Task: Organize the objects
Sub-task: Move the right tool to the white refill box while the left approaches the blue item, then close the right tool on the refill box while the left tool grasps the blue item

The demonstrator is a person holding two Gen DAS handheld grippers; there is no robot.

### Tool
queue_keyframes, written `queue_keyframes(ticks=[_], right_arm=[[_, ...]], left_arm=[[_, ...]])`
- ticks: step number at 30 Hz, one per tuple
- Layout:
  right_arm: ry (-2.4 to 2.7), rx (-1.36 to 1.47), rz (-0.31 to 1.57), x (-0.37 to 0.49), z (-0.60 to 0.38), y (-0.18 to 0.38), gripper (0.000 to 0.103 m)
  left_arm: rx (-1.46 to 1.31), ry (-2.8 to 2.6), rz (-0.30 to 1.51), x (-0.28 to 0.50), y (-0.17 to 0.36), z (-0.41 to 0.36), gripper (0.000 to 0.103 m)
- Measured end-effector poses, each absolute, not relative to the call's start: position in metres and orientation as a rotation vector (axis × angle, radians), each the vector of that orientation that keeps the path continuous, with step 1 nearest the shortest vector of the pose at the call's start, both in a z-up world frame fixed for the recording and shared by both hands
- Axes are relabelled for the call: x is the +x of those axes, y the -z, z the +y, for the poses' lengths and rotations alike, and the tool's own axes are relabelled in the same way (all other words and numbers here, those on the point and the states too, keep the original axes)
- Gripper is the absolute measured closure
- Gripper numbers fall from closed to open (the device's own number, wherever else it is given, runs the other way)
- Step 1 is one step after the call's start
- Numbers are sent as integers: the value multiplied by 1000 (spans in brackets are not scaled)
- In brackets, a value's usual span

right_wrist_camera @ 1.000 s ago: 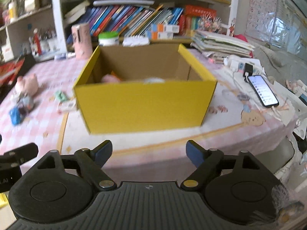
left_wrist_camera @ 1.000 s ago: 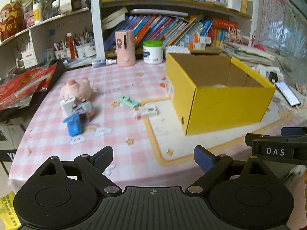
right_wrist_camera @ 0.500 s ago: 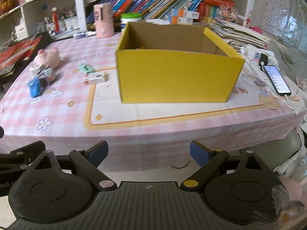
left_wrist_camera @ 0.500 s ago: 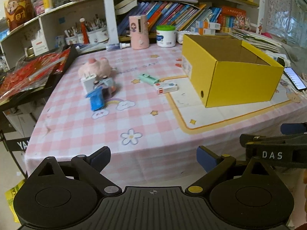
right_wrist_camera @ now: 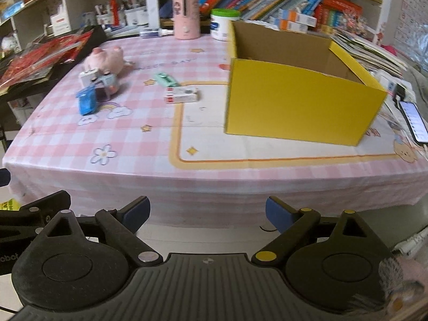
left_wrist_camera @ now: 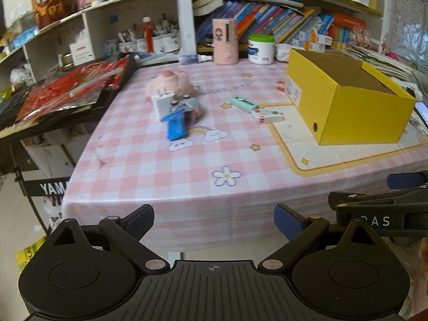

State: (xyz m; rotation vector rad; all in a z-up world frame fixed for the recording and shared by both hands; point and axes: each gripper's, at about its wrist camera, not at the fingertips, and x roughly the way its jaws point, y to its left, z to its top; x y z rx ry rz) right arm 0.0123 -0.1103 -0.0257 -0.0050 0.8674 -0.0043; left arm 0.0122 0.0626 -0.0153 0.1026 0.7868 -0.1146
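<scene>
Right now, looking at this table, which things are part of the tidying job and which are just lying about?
Likely for tidying:
open yellow cardboard box
pink plush pig
white plug adapter
blue packet
mint green case
small white and red carton

Probably just lying about:
black phone
pink cylindrical container
green-lidded white jar
shelf books

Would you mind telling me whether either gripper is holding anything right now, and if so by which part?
Nothing is held. The left gripper and right gripper both hang short of the table edge with jaws apart and nothing between them.
</scene>
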Motion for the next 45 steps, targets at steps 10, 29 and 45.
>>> queue_keyframes(ticks=[10,29,45], right_arm=[[-82,-29,861,21,-86,23,11],[-102,-48,758,110,-73,18,52],[-79,-91,774,215,-71,48,30]], left_arm=[[62,51,793,13,17,85,5],[-1,-39,737,81,15,97,6],[-3,-102,770,141,23,90,6]])
